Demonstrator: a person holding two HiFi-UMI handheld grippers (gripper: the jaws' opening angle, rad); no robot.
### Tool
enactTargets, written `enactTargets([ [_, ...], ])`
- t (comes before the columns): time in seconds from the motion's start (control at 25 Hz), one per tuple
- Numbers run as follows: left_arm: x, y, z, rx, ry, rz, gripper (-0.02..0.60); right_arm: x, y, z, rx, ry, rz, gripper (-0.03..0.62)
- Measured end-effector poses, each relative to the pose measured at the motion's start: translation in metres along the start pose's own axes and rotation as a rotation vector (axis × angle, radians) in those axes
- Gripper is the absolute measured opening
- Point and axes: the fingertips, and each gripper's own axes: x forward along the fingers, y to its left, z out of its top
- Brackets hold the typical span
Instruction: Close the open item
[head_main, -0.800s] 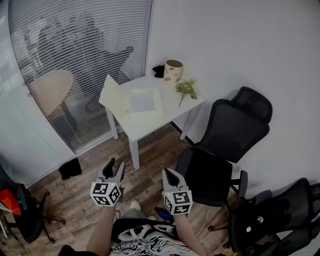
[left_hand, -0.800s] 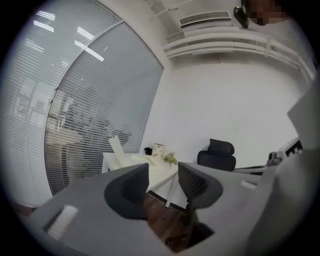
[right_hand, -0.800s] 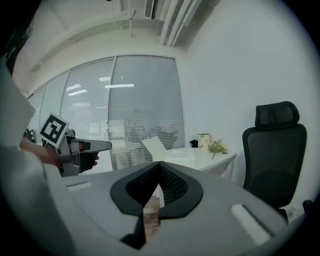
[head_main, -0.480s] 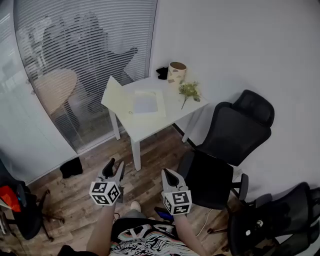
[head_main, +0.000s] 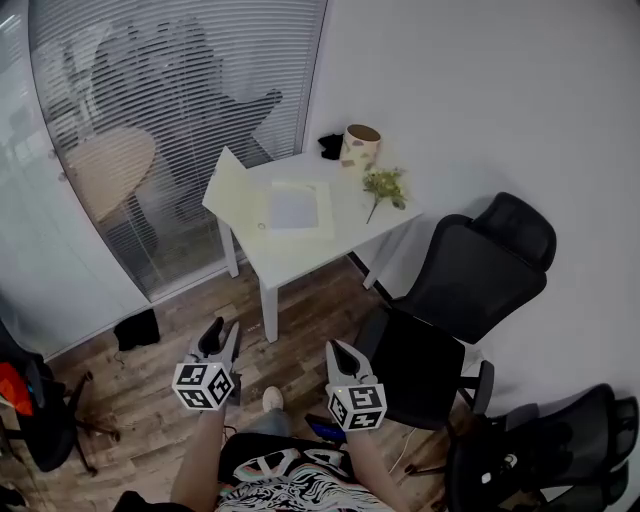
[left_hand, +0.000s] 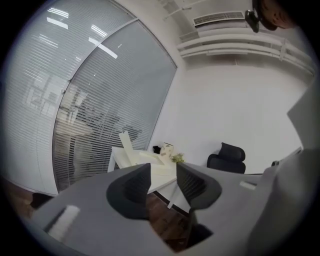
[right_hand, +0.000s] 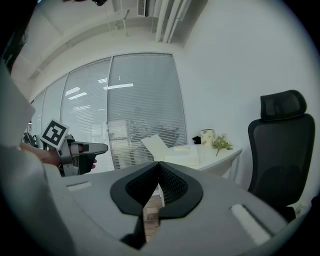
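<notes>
On the white table (head_main: 296, 262) by the blinds (head_main: 150, 110), an open folder (head_main: 272, 205), well apart from both grippers, left gripper (head_main: 222, 330) spread wide and empty, right gripper (head_main: 338, 351) clenched on nothing.

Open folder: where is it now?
Head view, upper centre: the open folder lies on the left part of the white table, cover raised by the window blinds, left of the green sprig.

Patterned shirt (head_main: 290, 485) (monochrome), marker-cubed hand-held grippers (head_main: 222, 330) (head_main: 336, 346)
</notes>
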Motion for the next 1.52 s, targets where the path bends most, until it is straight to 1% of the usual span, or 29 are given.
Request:
enactTargets([
  [0.16, 0.031, 0.013, -0.004, -0.042, 0.008, 0.003, 0.215, 0.032, -0.015, -0.005, -0.036, 0.036, 0.013, 0.000],
  [0.44, 0.124, 0.043, -0.006, -0.053, 0.047, 0.054, 0.215, 0.123, -0.066, -0.004, -0.031, 0.084, 0.039, 0.000],
  [0.56, 0.166, 0.064, -0.003, -0.064, 0.070, 0.083, 0.214, 0.167, -0.085, 0.003, -0.042, 0.105, 0.056, 0.000],
  [0.68, 0.206, 0.086, -0.001, -0.080, 0.094, 0.112, 0.214, 0.209, -0.107, 0.010, -0.034, 0.124, 0.053, 0.000],
  [0.88, 0.257, 0.124, 0.004, -0.098, 0.113, 0.151, 0.215, 0.266, -0.132, 0.019, -0.035, 0.140, 0.043, 0.000],
  [0.96, 0.272, 0.138, 0.000, -0.110, 0.132, 0.165, 0.215, 0.282, -0.140, 0.022, -0.031, 0.138, 0.033, 0.000],
  [1.08, 0.287, 0.158, -0.007, -0.150, 0.159, 0.195, 0.215, 0.301, -0.153, 0.026, -0.029, 0.137, 0.018, 0.000],
  [1.32, 0.308, 0.177, -0.009, -0.180, 0.168, 0.235, 0.215, 0.327, -0.188, 0.032, -0.015, 0.146, -0.025, 0.000],
  [1.52, 0.318, 0.191, -0.013, -0.200, 0.174, 0.269, 0.215, 0.343, -0.194, 0.022, -0.012, 0.182, -0.007, 0.000],
])
